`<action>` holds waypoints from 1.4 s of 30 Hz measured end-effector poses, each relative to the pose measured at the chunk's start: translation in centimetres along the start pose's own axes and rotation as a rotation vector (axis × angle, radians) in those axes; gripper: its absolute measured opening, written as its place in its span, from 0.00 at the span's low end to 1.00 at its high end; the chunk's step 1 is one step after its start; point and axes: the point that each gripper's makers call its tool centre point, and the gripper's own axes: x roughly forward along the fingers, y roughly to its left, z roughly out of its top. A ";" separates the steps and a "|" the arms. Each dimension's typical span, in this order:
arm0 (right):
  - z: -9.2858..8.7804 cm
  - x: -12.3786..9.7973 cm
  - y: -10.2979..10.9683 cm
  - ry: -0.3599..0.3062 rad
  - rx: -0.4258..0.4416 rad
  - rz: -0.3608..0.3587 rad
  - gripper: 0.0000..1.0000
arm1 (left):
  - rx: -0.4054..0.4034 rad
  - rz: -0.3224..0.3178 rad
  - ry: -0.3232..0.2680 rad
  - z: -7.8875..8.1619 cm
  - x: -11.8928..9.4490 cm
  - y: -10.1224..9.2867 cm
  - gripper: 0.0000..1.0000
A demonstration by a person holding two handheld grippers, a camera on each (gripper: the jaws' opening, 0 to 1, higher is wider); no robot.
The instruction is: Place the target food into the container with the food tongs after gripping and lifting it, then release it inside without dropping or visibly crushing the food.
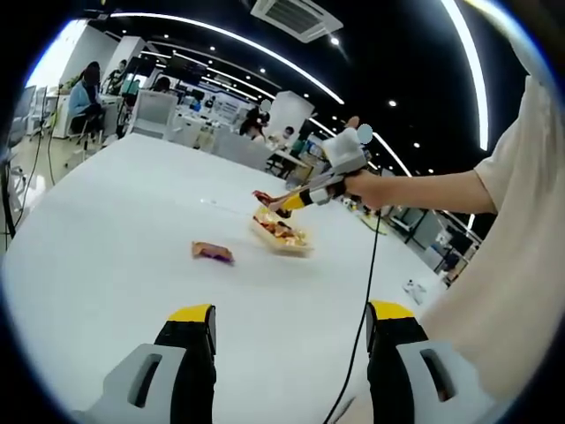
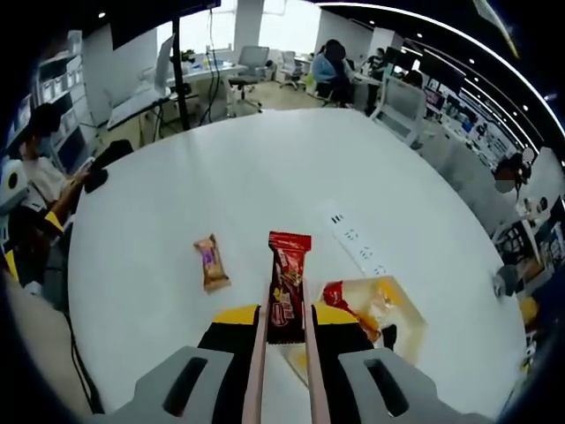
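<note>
My right gripper [image 2: 287, 314] is shut on a pair of food tongs [image 2: 258, 371]. The tongs pinch a dark red snack packet [image 2: 288, 281], which hangs above the white table [image 2: 221, 168] just left of the container. The container [image 2: 402, 334] is a pale shallow tray with wrapped snacks in it. From the left gripper view, the right gripper [image 1: 296, 200] is held by a hand, with the red packet [image 1: 263, 198] over the tray [image 1: 281, 237]. An orange snack packet [image 1: 213, 252] [image 2: 210, 262] lies on the table. My left gripper [image 1: 291, 320] stands open with nothing in it.
A white power strip [image 2: 357, 241] lies on the table beyond the tray. A black cable [image 1: 371, 265] hangs from the right gripper across the table. Office desks, chairs and seated people surround the table. A person's sleeve [image 1: 521, 247] is close on the right.
</note>
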 end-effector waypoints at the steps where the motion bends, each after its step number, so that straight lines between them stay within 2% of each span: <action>1: 0.0 -0.1 -0.2 0.000 0.001 -0.002 0.21 | 0.002 -0.001 -0.001 0.0 0.0 -0.1 0.69; 12: 0.0 -3.6 -2.6 -0.017 -0.006 -0.066 0.21 | 0.024 -0.019 -0.005 -0.2 -0.2 -1.7 0.68; 22: -1.2 -6.0 -5.2 -0.021 0.015 -0.111 0.21 | 0.036 -0.027 -0.008 -0.5 -0.2 -2.9 0.68; 42: -3.5 -7.8 -9.3 -0.014 0.048 -0.164 0.21 | 0.049 -0.017 0.001 -0.6 -0.1 -3.5 0.69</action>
